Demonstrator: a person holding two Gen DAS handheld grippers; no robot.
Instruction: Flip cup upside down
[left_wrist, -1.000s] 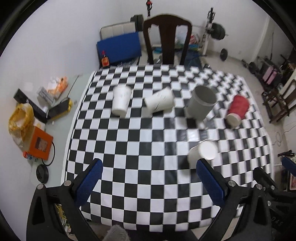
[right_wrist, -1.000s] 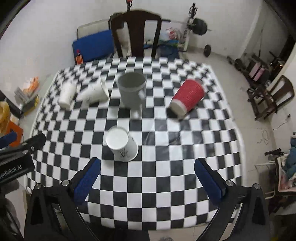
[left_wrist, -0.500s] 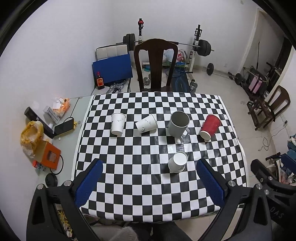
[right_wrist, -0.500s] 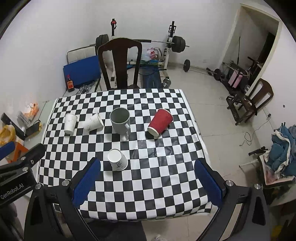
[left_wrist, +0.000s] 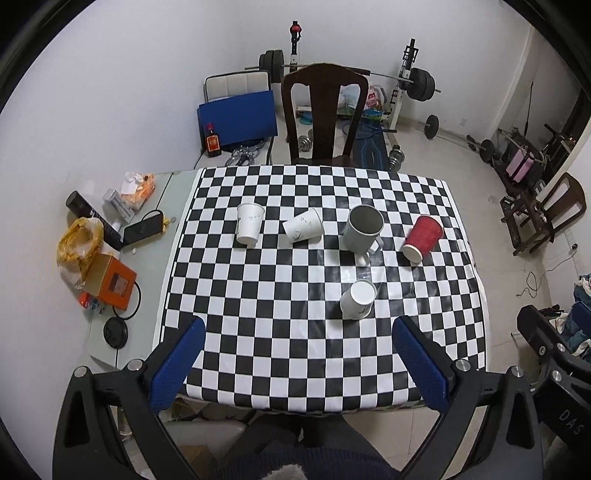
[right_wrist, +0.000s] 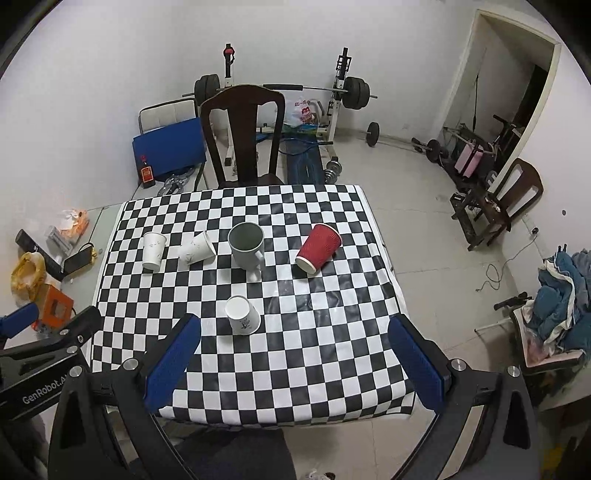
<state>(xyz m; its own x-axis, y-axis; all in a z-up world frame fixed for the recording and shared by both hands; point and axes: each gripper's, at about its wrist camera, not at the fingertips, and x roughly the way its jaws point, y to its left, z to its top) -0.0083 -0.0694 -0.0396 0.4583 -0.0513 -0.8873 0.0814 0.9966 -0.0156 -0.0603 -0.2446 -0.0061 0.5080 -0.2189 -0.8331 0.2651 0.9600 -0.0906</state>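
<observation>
Cup (left_wrist: 357, 304) sits bottom-up on the checkered table (left_wrist: 258, 302), ahead of both tongs and touching neither.

Left gripper (left_wrist: 299, 363) and right gripper (right_wrist: 293, 363) are both spread wide and hold nothing, high above the near table edge. Farther ahead stand a white cup (left_wrist: 250, 229), a tipped white cup (left_wrist: 303, 229), a gray mug (left_wrist: 362, 229) and a tipped red cup (left_wrist: 423, 238). Behind the table are a dark chair (left_wrist: 321, 110) and barbell weights (right_wrist: 280, 88). Only the right view shows the doorway (right_wrist: 517, 85) and a cloth pile (right_wrist: 561, 295).
</observation>
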